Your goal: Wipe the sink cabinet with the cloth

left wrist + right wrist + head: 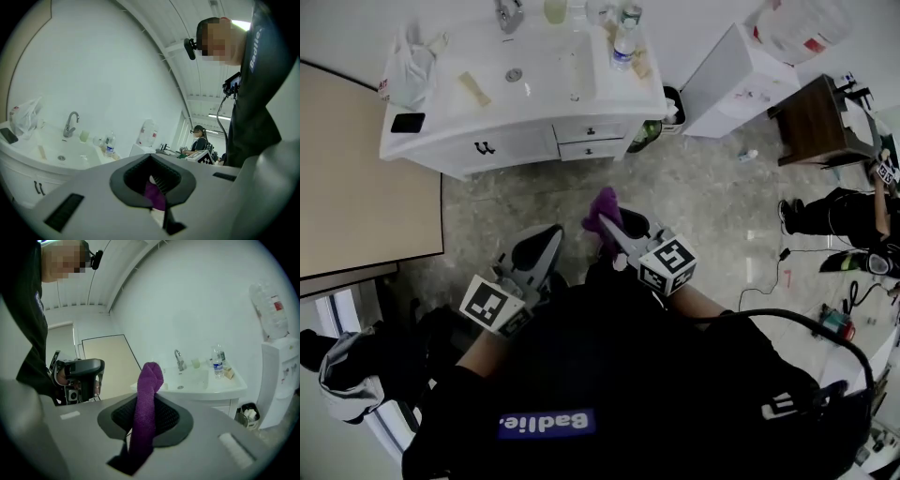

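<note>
Shirt [609, 375] print read "Badlie". Right claw [614, 230] gripped the purple cloth [603, 211] over the floor [534, 202], well apart from the white cabinet [516, 141]. Left claw [546, 246] was closed, jaws together. Label on 1 bottle [622, 47] atop the cabinet was too small to read.

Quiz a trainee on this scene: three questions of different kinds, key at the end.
1. True or false: the purple cloth is touching the sink cabinet.
2. Which holds the cloth? A) left gripper B) right gripper C) neither.
3. Fill in: the flat black thing on the countertop beside the white plastic bag is a ____.
Key: 1 false, the cloth is held up well short of the cabinet. 2 B; the left gripper is shut and empty. 3 phone.
</note>
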Demonstrator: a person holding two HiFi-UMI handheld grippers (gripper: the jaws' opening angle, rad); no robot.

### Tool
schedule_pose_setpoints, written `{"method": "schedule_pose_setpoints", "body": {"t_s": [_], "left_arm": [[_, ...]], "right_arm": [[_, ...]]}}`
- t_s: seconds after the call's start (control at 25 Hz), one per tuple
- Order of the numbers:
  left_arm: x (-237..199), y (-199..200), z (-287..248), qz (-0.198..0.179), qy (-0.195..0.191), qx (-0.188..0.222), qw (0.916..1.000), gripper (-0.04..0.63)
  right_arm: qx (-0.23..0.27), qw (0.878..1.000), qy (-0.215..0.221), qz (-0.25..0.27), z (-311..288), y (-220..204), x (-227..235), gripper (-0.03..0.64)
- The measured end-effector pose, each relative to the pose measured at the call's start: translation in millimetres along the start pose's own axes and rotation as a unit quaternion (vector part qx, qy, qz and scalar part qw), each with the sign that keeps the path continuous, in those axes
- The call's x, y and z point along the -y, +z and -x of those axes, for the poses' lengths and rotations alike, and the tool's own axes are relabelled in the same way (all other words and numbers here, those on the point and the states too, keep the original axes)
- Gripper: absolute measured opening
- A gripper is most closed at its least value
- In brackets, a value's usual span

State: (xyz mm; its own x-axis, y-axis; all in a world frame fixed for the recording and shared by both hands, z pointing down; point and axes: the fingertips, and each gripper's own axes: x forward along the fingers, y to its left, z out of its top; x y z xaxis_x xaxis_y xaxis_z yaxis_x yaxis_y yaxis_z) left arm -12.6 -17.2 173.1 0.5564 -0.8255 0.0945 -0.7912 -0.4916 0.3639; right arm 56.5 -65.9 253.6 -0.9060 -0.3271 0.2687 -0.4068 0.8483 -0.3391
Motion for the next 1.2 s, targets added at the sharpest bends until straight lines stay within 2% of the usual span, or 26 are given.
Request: {"method": "schedule_pose_setpoints", "body": {"t_s": [0.12, 0.28, 0.44, 0.64, 0.88, 1.04, 1.2], "left_arm": [[-20, -3, -28, 0.015, 0.032, -0.009, 0.9994, -0.009], [-44, -2, -55, 0.025, 0.053, -0.003, 0.9983, -0.009], [-60, -9, -54, 0.038, 0.053, -0.011, 0.9978, -0.009], [-105, -30, -36, 0.046, 0.049, -0.013, 0.9976, -0.009], [-168, -56, -34, 0.051, 0.035, 0.014, 0.9980, -0.009], [-205, -84, -36, 0.055, 0.029, 0.026, 0.9977, -0.009], [-244, -118, -35, 0.057, 0.040, 0.036, 0.9969, -0.009]], "right_arm": [[-0.013, 1.000, 0.026, -0.011, -28, -1, 30, 0.074], [-0.033, 0.998, 0.057, -0.014, -64, -7, 51, 0.074], [-0.047, 0.996, 0.068, -0.015, -91, -17, 52, 0.074], [-0.058, 0.998, 0.035, -0.012, -129, -45, 61, 0.074], [-0.063, 0.997, -0.024, -0.028, -189, -89, 92, 0.074], [-0.066, 0.996, -0.044, -0.038, -232, -119, 118, 0.074], [-0.064, 0.996, -0.057, -0.032, -275, -147, 148, 0.074]]}}
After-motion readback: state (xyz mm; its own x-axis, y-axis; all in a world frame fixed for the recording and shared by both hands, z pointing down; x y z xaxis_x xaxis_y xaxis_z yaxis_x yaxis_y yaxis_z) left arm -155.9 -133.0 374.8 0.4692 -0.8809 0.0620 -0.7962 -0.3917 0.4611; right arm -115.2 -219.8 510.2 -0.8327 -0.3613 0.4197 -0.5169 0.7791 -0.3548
